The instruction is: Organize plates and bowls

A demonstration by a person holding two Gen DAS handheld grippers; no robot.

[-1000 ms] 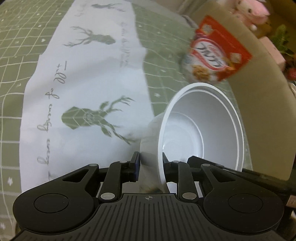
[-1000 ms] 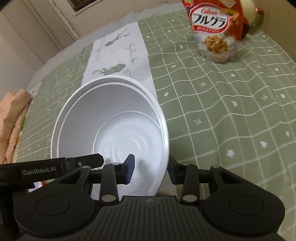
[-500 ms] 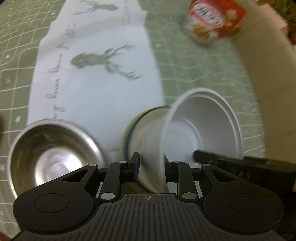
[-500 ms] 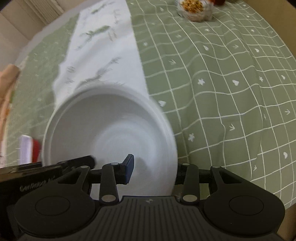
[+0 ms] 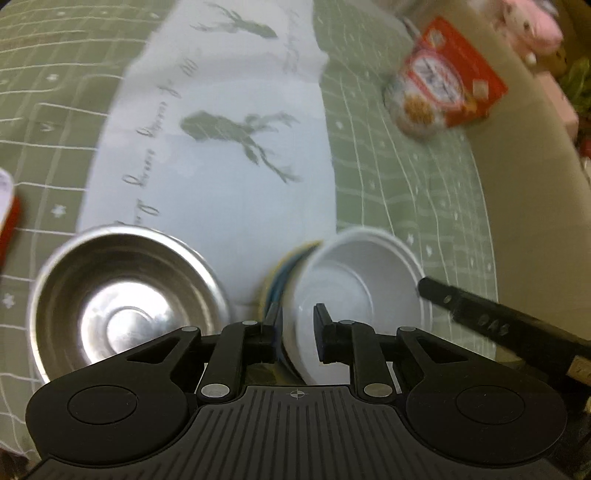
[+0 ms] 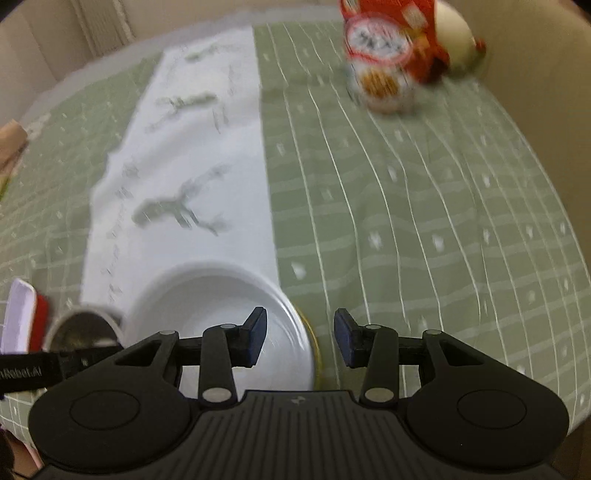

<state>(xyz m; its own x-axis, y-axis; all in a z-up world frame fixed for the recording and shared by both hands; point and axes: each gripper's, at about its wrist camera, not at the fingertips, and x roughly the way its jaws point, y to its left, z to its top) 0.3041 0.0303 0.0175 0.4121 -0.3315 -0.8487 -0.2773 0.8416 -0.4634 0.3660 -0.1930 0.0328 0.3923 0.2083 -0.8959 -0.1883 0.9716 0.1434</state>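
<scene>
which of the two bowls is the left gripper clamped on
The white bowl, right of the steel bowl. The left gripper pinches its near wall; the steel one stands free, untouched, further left.

A round table (image 6: 424, 206) is covered by a green cloth with a white grid and small white marks. A white runner (image 5: 221, 158) printed with deer lies down its middle. Behind the table stands a beige wall (image 6: 535, 74), and what may be a pale curtain (image 6: 99, 22) hangs at the far left.
</scene>
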